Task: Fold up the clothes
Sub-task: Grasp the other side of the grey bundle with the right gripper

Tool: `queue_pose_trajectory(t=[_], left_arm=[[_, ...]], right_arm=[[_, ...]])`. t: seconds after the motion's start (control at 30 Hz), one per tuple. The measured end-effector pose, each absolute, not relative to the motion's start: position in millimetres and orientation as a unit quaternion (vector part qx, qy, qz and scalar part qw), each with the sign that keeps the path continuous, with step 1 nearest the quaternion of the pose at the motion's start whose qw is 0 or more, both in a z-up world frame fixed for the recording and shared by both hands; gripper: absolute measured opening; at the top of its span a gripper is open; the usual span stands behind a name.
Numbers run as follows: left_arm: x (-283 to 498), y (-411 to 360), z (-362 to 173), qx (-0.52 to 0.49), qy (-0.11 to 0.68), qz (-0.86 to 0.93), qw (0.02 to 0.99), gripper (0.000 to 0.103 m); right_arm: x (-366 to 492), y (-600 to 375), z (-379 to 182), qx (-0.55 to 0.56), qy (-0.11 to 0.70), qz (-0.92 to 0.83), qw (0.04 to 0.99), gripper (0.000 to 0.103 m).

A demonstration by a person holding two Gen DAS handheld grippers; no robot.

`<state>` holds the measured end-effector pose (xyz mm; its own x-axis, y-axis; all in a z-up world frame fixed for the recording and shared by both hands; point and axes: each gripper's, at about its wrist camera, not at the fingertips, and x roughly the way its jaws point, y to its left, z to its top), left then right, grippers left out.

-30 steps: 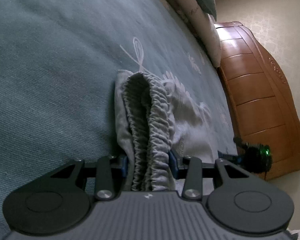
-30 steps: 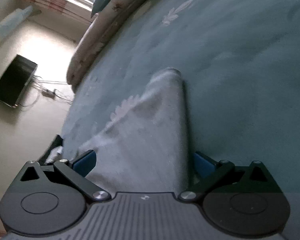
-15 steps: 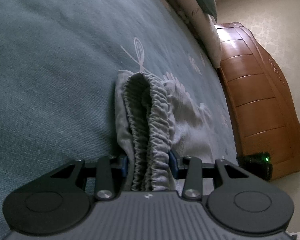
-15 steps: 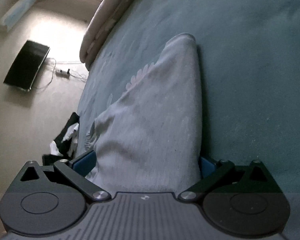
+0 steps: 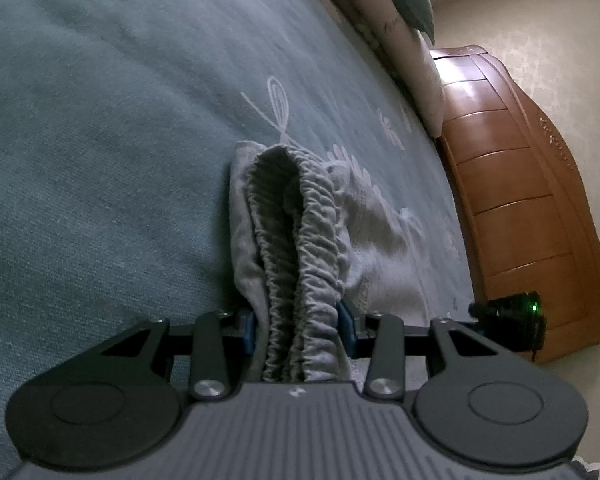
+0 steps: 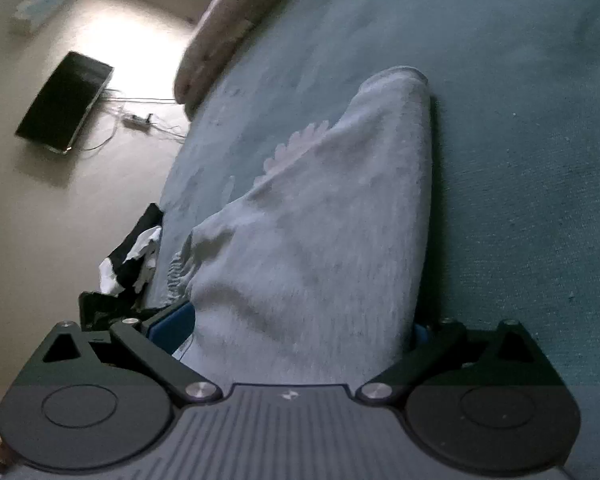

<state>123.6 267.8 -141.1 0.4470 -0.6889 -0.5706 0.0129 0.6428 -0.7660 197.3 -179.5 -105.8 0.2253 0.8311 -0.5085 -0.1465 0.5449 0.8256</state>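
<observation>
A grey garment (image 5: 364, 232) lies on the teal bedspread (image 5: 100, 160). My left gripper (image 5: 298, 330) is shut on its ruched elastic waistband (image 5: 300, 264), which stands up between the blue pads (image 5: 249, 328). In the right wrist view the same grey garment (image 6: 320, 240) rises like a tent from the bed into my right gripper (image 6: 296, 332). That gripper is shut on a thick bunch of the cloth, which fills the gap and hides most of the far pad. The right gripper (image 5: 508, 314), with a green light, shows at the right edge of the left wrist view.
Pillows (image 5: 404, 20) line the bed's far end beside a wooden bed board (image 5: 520, 200). On the floor are a dark flat screen (image 6: 66, 102) and a power strip with cables (image 6: 136, 120). A black and white heap of clothes (image 6: 128, 256) sits at the bed's edge.
The right gripper has risen and tilted, lifting the grey cloth; more floor and the clothes heap now show. The left gripper holds still on the waistband.
</observation>
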Motion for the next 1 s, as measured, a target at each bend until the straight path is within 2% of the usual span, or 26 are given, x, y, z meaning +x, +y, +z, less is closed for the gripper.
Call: queue_pose_trajectory(t=[0.23,0.33,0.37,0.43,0.47,0.63,1.0], left_arm=[[118.3,271.5,-141.3,-0.356,0.47,-0.224,0.776,0.041],[118.3,267.8,-136.7,-0.346,0.471,-0.22,0.781,0.041],[118.4,266.6,-135.3,-0.343,0.472,-0.219,0.782,0.041],[117.5,266.3,-134.3,-0.339,0.473,-0.217,0.784,0.041],[116.9,265.8,-133.4,-0.335,0.472,-0.216,0.786,0.041],[112.3,257.7,-124.5,-0.316,0.469,-0.198,0.8,0.041],[102.9,235.4,-100.3,-0.272,0.46,-0.16,0.83,0.035]], right_arm=[[197.3,-177.4,-105.5,0.308,0.524,0.351,0.712,0.096],[195.4,-181.8,-106.9,0.3,0.521,0.348,0.72,0.083],[194.5,-184.4,-107.3,0.294,0.521,0.346,0.723,0.074],[195.3,-187.1,-109.9,0.284,0.527,0.324,0.733,0.042],[195.3,-192.2,-114.8,0.289,0.53,0.313,0.733,0.011],[188.5,-205.6,-129.0,0.332,0.519,0.297,0.729,0.011],[164.9,-191.6,-107.7,0.291,0.475,0.269,0.786,0.014]])
